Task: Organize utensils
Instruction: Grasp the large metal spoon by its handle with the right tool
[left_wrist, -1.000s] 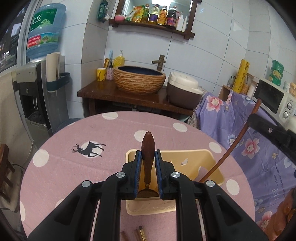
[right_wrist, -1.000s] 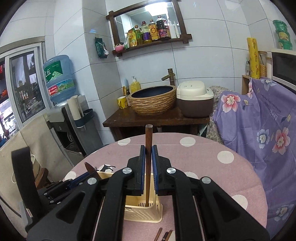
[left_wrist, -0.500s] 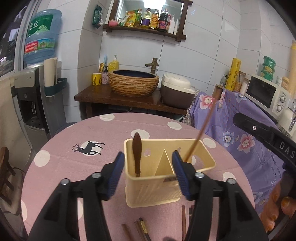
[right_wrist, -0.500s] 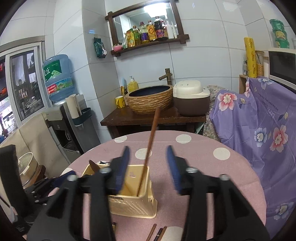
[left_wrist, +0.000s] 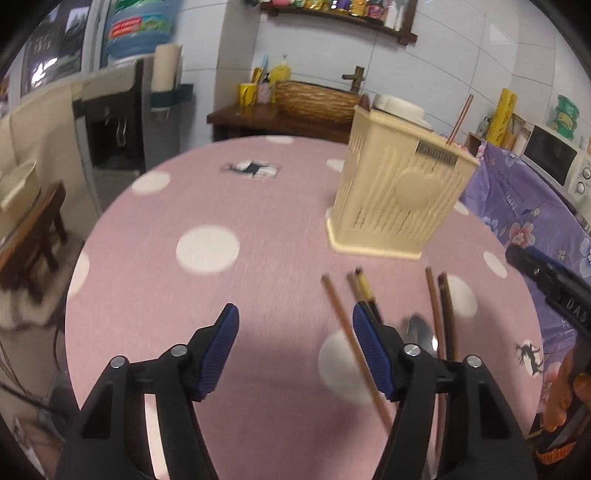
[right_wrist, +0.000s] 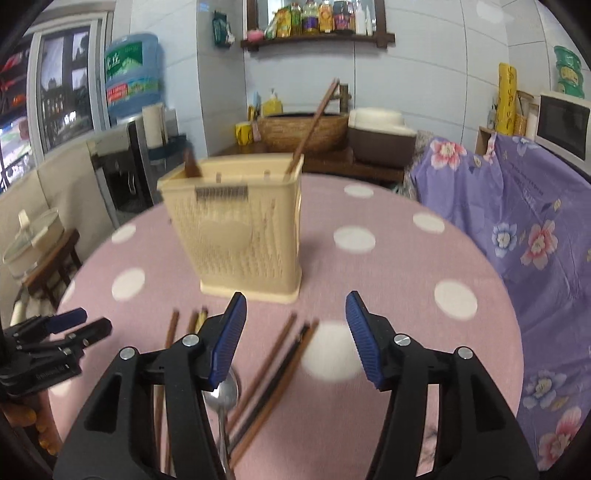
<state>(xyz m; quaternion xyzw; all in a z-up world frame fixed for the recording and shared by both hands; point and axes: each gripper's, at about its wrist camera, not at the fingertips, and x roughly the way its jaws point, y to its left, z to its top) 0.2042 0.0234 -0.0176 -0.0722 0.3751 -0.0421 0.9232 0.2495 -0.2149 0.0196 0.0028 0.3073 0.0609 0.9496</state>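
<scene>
Your left gripper (left_wrist: 295, 328): fingers spread, holding nothing. Your right gripper (right_wrist: 295, 325): fingers spread, holding nothing. Chopsticks (right_wrist: 273, 363) and spoon (right_wrist: 221, 393): loose on the bench (right_wrist: 388, 266) below. Holder (right_wrist: 236, 229): upright beyond, chopstick (right_wrist: 314, 125) and dark handle (right_wrist: 191, 164) inside.

Indoor light, even — motion blur thruout, fisheye warp w/ dark corners.

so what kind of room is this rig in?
Likely a small home kitchen or dining corner: a microwave, a water dispenser bottle, a shelf of condiment bottles, and a round table with a utensil holder.
</scene>
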